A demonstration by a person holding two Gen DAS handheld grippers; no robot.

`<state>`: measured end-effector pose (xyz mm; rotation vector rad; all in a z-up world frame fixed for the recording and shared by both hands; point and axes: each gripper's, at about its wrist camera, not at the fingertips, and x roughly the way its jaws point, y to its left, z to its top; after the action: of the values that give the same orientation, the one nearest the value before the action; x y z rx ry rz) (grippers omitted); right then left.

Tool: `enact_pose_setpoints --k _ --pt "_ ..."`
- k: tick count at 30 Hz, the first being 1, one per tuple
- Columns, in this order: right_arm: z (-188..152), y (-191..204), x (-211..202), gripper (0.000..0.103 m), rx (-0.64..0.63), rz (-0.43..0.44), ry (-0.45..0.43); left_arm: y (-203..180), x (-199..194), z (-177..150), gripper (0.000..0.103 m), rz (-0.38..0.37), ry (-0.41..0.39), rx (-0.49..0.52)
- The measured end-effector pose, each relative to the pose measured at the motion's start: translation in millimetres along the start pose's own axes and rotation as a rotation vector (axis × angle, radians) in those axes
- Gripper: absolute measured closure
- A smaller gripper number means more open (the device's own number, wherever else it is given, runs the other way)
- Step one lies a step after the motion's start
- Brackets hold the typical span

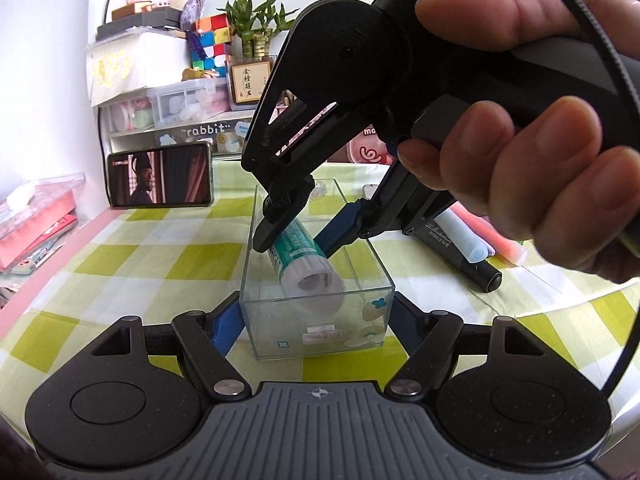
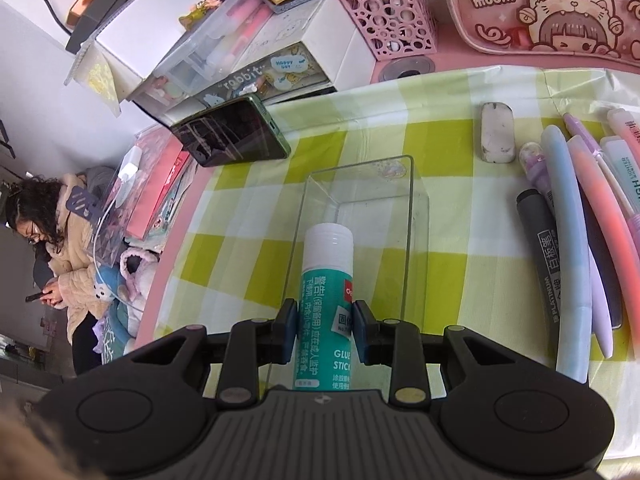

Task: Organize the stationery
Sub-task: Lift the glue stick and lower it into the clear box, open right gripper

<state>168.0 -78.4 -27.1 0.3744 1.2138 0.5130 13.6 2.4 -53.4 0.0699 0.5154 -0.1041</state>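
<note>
The left gripper (image 1: 316, 322) is built of matte black plastic with a faint speckle, and two round discs are set into its broad rear lobes. A grey ribbed plate with a small crosshair mark is seen between the lobes. Black link arms are joined by silver pivot pins, and the fingers (image 1: 226, 326) are faced with blue pads. The right gripper (image 2: 326, 330) is made the same way. In the left wrist view, its black body is shown with dark screws, a grey handle and a thin black cable looped beside the right hand (image 1: 532, 176).
</note>
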Motion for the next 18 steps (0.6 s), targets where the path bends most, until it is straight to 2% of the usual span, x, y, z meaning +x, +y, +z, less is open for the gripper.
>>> enact_pose_setpoints --k 8,13,14,15,18 --pt "-4 5 -2 0.074 -0.053 -0.007 0.044 0 0 0 0.029 -0.002 0.005 -0.001" --pt "-6 5 -10 0.074 -0.092 0.035 0.045 1 -1 0 0.029 -0.004 0.006 -0.003" --pt "-8 7 -11 0.076 -0.112 0.044 0.036 0 -1 0 0.029 -0.006 0.006 -0.004" --pt "-9 11 -12 0.083 -0.135 0.041 0.03 0 -1 0 0.029 -0.005 0.006 -0.003" --pt "-13 19 -10 0.086 -0.186 0.006 0.023 1 -1 -1 0.029 -0.006 0.006 -0.004"
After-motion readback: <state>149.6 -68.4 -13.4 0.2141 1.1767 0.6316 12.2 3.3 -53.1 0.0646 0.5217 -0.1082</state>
